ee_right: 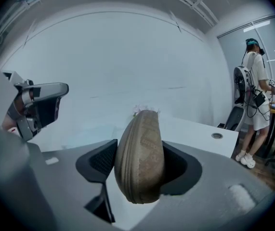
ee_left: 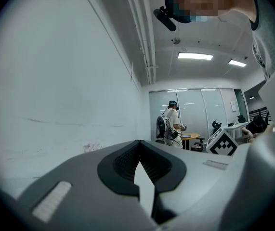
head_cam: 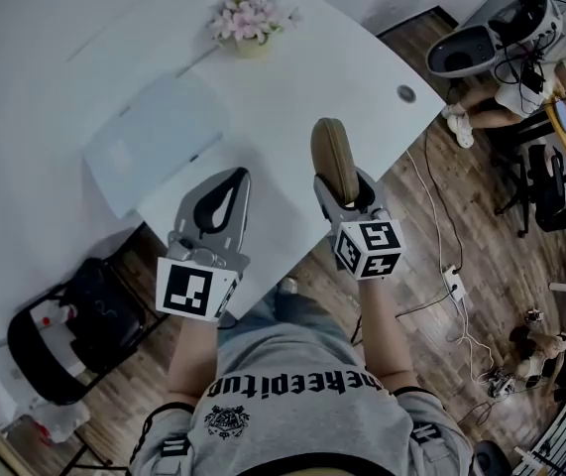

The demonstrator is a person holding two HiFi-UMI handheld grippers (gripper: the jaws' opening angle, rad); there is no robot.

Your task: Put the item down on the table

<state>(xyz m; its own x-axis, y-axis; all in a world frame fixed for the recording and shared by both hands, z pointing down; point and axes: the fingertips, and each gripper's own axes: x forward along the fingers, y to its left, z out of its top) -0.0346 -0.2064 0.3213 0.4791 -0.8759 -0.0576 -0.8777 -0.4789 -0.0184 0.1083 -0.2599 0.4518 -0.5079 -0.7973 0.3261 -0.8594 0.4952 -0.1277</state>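
Note:
My right gripper [head_cam: 340,188] is shut on a tan, shoe-like item [head_cam: 333,157] with a ribbed, patterned sole. It holds the item on edge above the near right part of the white table [head_cam: 292,92]. In the right gripper view the item [ee_right: 140,155] stands upright between the dark pads [ee_right: 103,160], and the gripper [ee_right: 139,165] sits over the table edge. My left gripper [head_cam: 233,177] hovers to the left of it, shut and empty, its tips touching. In the left gripper view the gripper [ee_left: 138,144] shows only a thin slit between its pads.
A small pot of pink flowers [head_cam: 250,23] stands at the table's far side, a flat white sheet-like thing [head_cam: 154,139] lies left of centre, and a cable hole [head_cam: 406,93] is near the right edge. A black chair [head_cam: 69,330] stands below left. A power strip [head_cam: 454,284] lies on the wooden floor; a person [ee_right: 255,83] stands at right.

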